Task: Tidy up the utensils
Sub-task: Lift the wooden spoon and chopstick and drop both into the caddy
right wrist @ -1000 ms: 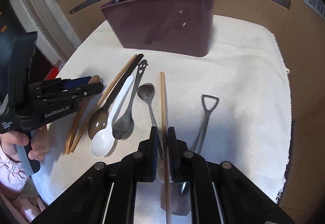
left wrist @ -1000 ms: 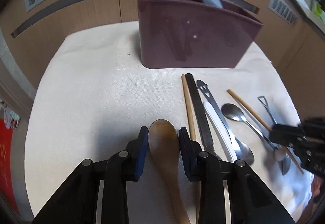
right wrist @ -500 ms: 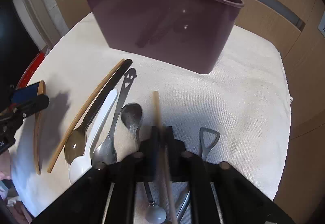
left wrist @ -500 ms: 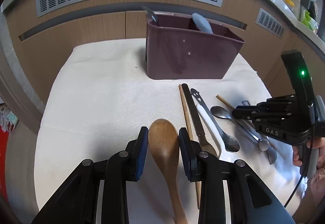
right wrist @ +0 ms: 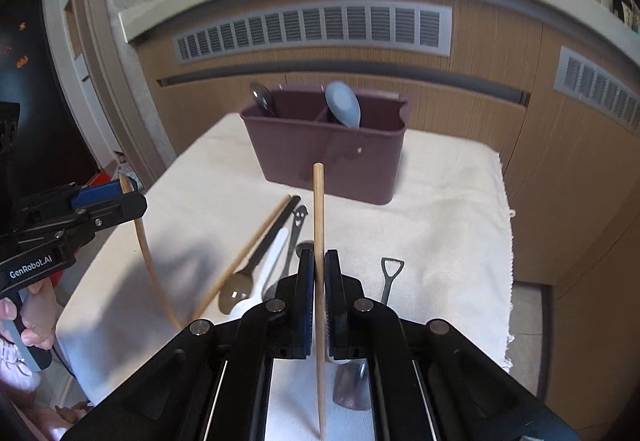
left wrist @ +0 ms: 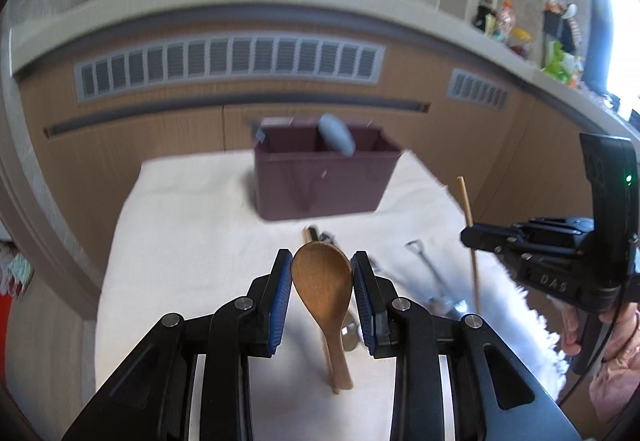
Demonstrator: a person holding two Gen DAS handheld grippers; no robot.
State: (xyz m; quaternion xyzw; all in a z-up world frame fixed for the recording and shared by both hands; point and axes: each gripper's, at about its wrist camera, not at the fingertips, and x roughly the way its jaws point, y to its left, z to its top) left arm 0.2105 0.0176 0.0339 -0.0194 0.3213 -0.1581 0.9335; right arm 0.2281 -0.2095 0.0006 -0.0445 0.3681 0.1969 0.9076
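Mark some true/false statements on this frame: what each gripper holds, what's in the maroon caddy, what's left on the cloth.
1. The left gripper is shut on the wooden spoon. True.
2. The right gripper is open and holds nothing. False: it is shut on a wooden chopstick.
3. The maroon caddy is empty. False: a metal spoon stands in its left compartment and a light blue spoon in the right one.
4. A second chopstick lies on the white cloth. True.
5. The shovel-handled spoon is in the caddy. False: it lies on the cloth, right of the held chopstick.
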